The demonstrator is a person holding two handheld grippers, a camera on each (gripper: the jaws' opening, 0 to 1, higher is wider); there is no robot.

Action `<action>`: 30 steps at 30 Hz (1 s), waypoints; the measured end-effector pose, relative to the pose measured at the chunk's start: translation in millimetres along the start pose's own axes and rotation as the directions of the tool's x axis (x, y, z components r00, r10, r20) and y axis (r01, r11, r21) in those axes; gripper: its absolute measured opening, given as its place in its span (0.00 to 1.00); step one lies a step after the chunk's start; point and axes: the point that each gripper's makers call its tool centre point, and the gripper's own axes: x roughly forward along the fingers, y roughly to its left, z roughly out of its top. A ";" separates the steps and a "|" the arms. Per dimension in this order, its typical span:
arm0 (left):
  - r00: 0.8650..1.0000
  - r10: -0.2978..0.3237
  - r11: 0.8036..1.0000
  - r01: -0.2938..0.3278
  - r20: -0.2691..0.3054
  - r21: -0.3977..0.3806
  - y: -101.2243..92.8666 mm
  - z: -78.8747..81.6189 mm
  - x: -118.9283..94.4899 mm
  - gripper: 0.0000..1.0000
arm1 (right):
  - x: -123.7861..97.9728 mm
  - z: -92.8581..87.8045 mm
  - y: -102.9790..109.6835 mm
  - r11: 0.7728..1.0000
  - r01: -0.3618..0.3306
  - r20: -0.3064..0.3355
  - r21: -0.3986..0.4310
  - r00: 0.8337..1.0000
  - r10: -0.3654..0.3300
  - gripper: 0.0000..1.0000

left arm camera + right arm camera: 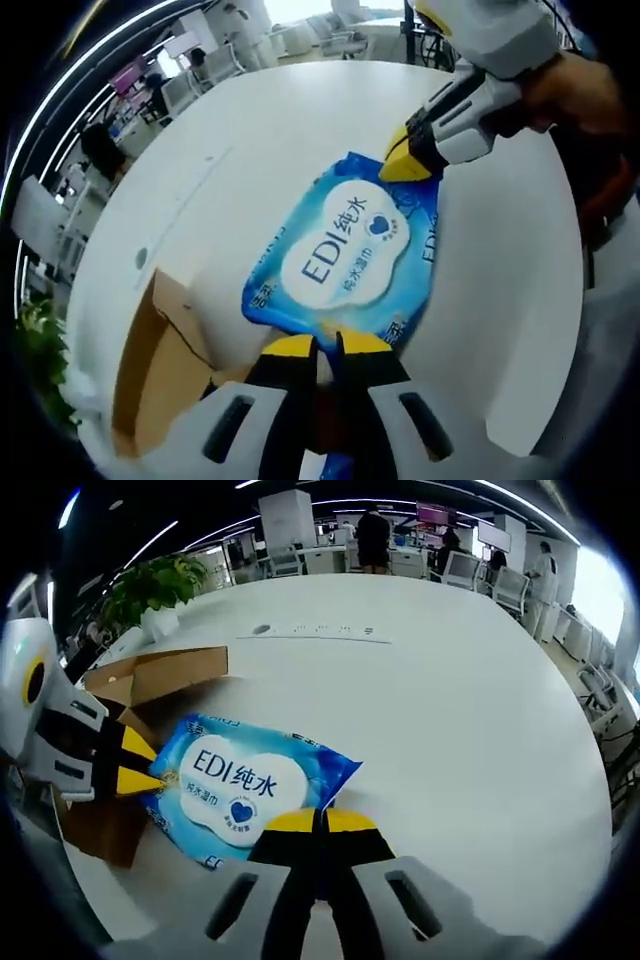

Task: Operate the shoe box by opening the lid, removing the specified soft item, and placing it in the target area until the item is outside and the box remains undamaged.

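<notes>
Inspector: Step?
Operator: Placing. My left gripper (pixel 325 345) and right gripper (pixel 322 818) each pinch an end of the pack (pixel 345 250), held between them above the table (pixel 480 700), clear of the box (pixel 150 675).
Inspector: Next?
Operator: Lower, release evenly.

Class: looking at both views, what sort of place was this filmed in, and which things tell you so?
Probably an open-plan office: rows of desks with monitors, office chairs, a potted plant, and a large white table.

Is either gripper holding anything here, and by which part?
Both hold the wipes pack, one at each end seam: the left gripper pinches one end, the right gripper the opposite end.
</notes>
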 end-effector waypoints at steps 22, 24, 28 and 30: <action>0.992 -0.059 0.988 0.074 0.111 -0.137 -1.0 11.3 -36.8 0.26 | -21.8 0.9 -12.4 1.000 0.024 0.040 0.000 0.999 -0.024 0.07; 0.990 -0.072 0.983 0.091 0.124 -0.157 -3.1 11.8 -40.6 0.27 | -26.5 1.6 -9.9 1.000 0.016 0.044 -0.005 0.999 -0.016 0.08; 0.988 -0.091 0.979 0.112 0.128 -0.170 -5.7 7.4 -46.4 0.32 | -34.6 3.4 -5.0 1.000 0.009 0.054 -0.019 0.998 -0.008 0.10; 0.986 -0.096 0.975 0.120 0.137 -0.186 -5.6 5.5 -49.3 0.34 | -38.7 3.7 -2.9 1.000 0.003 0.057 -0.023 0.998 -0.002 0.12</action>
